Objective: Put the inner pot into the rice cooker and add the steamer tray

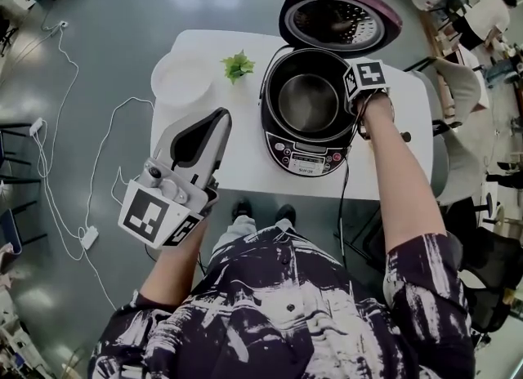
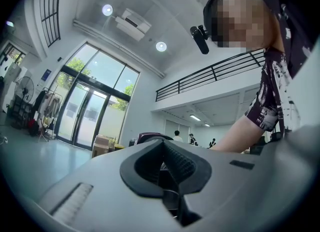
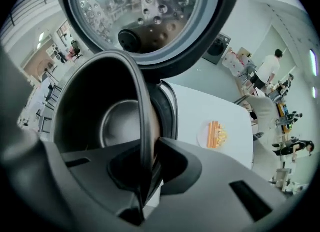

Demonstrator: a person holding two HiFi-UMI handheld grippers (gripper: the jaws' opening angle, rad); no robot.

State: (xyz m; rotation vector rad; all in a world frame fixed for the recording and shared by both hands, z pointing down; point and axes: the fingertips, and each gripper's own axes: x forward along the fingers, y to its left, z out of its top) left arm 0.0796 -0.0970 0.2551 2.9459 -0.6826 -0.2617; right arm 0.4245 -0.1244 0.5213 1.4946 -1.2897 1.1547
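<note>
The open rice cooker [image 1: 307, 159] stands on the white table [image 1: 245, 165], its lid [image 1: 339, 18] tipped back. The dark inner pot [image 1: 306, 101] sits in the cooker body. My right gripper [image 1: 351, 109] points steeply down at the pot's right side. Seen from the right gripper view, the right gripper [image 3: 145, 176] is shut on the thin rim of the inner pot [image 3: 112, 121]. A white round steamer tray [image 1: 183, 80] lies at the table's back left. My left gripper [image 1: 221, 118] hovers over the table's front left, shut and empty [image 2: 175, 198].
A small green plant [image 1: 238, 65] sits between the tray and the cooker. A small white plate with orange and yellow on it [image 3: 215, 134] lies on the table beside the cooker. Cables [image 1: 86, 206] trail over the floor at the left. A chair [image 1: 462, 91] stands at the right.
</note>
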